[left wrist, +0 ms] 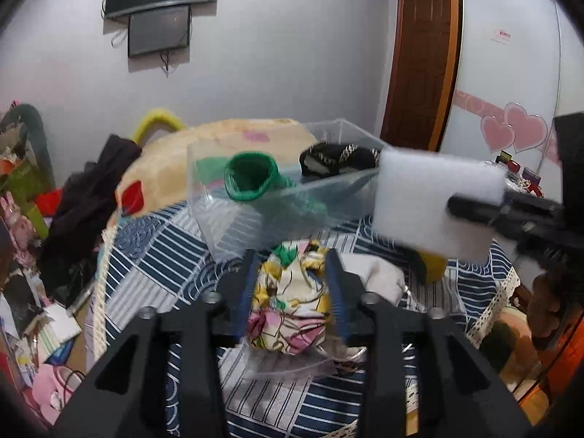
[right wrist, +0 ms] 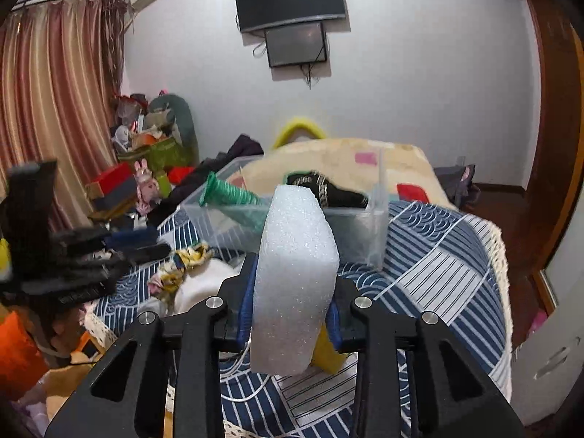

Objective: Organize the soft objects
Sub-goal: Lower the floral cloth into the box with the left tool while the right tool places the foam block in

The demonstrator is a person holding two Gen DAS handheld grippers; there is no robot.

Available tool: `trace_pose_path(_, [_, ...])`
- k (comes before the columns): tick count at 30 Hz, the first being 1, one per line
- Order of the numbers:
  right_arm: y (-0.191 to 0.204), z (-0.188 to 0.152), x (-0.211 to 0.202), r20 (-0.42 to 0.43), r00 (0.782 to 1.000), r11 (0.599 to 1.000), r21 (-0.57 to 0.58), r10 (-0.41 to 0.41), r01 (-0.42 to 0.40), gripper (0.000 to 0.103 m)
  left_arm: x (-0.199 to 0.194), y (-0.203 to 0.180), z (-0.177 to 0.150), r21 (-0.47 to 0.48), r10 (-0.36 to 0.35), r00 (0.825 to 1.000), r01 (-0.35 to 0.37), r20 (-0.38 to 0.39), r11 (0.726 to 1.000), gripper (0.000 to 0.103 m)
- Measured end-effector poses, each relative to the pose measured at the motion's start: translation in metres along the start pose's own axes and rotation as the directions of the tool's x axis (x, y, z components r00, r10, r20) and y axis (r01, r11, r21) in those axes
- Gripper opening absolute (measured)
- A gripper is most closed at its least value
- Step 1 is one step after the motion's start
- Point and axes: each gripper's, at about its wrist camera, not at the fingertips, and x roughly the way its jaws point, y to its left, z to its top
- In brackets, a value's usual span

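Clamped between the right gripper's [right wrist: 292, 310] blue pads, a white foam block [right wrist: 295, 284] is held clear of the patterned tablecloth [right wrist: 438, 273], presumably bound for the clear bin [right wrist: 226, 219] beyond, already holding a green knit piece [right wrist: 226, 193] and a black item [right wrist: 328, 189]. Nearer left, the left gripper [left wrist: 292, 292] pinches a floral cloth [left wrist: 288, 310] just short of the bin's near wall; the bin's open top leaves room for both.

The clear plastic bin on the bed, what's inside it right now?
The clear bin holds a green knitted sock and a black patterned item. The white sponge in the right gripper hides its right end.
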Motion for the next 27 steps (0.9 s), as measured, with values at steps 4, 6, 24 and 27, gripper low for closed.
trace_pose_path(4, [-0.002, 0.005, -0.008, 0.033, 0.999, 1.0, 0.007, 0.0, -0.001, 0.029, 0.015, 0.002, -0.008, -0.009, -0.004, 0.999, 0.004, -0.045, 1.0, 0.068])
trace_pose_path(6, [-0.003, 0.007, -0.01, 0.046, 0.999, 1.0, 0.009, -0.002, 0.002, 0.029, 0.022, 0.0, -0.012, -0.009, 0.003, 0.998, -0.004, -0.057, 1.0, 0.068])
trace_pose_path(24, [0.002, 0.03, -0.016, 0.117, 0.993, 1.0, -0.015, -0.025, 0.027, 0.029, 0.002, 0.01, 0.001, -0.055, 0.012, 1.0, -0.013, -0.011, 0.998, 0.008])
trace_pose_path(27, [0.004, 0.038, -0.014, 0.129, 0.991, 0.999, -0.023, -0.042, 0.045, 0.029, -0.012, 0.01, 0.011, -0.047, 0.035, 0.999, -0.033, 0.029, 0.998, 0.008])
